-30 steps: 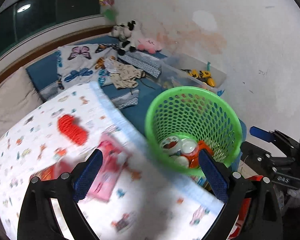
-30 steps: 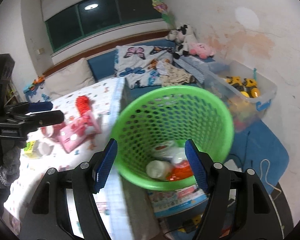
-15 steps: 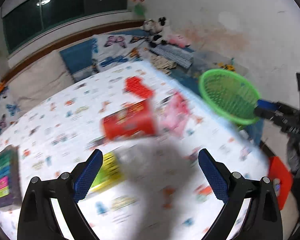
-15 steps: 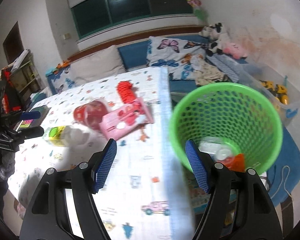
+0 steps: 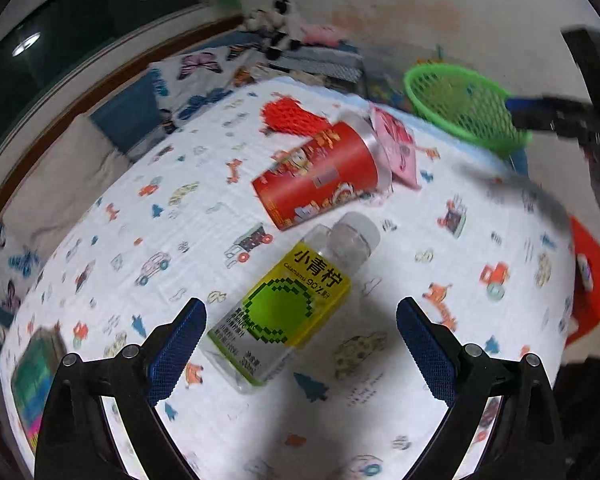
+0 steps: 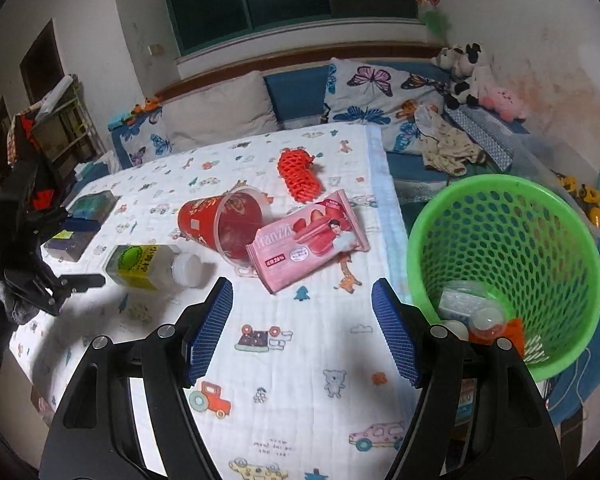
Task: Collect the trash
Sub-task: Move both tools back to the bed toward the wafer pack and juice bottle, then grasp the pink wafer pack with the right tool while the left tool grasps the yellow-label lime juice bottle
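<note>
Your left claw (image 5: 302,332) hangs with its jaws apart and empty over the plastic bottle (image 5: 290,310), which lies on its side on the patterned cloth (image 5: 148,240) covering the counter, cap end just beside the tipped-over red cup (image 5: 320,176). Your right claw (image 6: 302,330) is also apart and holds nothing, above bare cloth with the pink wrapper (image 6: 306,240) just ahead. The green basket (image 6: 540,216) stands off the counter's right edge with trash already in its bottom.
</note>
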`<state>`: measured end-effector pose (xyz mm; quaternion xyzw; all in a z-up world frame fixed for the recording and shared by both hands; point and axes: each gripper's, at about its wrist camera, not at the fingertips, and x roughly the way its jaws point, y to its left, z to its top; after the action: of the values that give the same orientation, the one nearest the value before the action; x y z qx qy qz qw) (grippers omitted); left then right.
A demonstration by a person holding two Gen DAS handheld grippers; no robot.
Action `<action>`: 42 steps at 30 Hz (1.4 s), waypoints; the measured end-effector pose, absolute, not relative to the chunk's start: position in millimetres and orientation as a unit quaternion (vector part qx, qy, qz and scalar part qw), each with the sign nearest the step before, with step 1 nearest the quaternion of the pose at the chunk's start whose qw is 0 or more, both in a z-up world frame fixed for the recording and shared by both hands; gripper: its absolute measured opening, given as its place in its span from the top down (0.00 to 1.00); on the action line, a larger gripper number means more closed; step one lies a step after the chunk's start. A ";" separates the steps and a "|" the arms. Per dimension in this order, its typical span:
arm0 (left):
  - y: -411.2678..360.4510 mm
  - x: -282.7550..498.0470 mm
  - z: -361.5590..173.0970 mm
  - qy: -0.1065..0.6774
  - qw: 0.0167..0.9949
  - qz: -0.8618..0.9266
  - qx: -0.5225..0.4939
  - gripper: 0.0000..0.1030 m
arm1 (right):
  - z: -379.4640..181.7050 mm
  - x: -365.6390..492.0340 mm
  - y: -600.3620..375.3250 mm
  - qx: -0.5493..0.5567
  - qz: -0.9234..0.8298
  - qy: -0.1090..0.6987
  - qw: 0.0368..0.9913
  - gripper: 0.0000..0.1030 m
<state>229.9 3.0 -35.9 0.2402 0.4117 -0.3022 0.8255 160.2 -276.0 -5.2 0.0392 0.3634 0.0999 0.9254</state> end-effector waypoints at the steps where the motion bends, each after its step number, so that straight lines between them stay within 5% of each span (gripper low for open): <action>1: -0.4 232.4 -39.4 0.412 0.821 -0.305 0.251 0.10 | -6.0 162.6 -274.4 0.039 0.099 0.365 0.925 0.30; 19: -21.9 261.6 -81.9 0.426 0.776 -0.348 0.310 0.11 | -36.3 228.0 -275.9 0.104 0.059 0.420 0.900 0.30; 24: -20.1 268.8 -83.4 0.432 0.773 -0.360 0.295 0.22 | -48.1 254.6 -279.6 0.170 0.052 0.448 0.876 0.30; 42: -18.7 259.7 -83.3 0.445 0.760 -0.390 0.268 0.29 | -77.5 313.5 -294.0 0.280 -0.036 0.498 0.820 0.26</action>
<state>259.7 -18.7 -83.3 0.2678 0.4452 -0.3902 0.7602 313.5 -294.0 -77.5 0.2802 0.4976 -0.0365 0.8201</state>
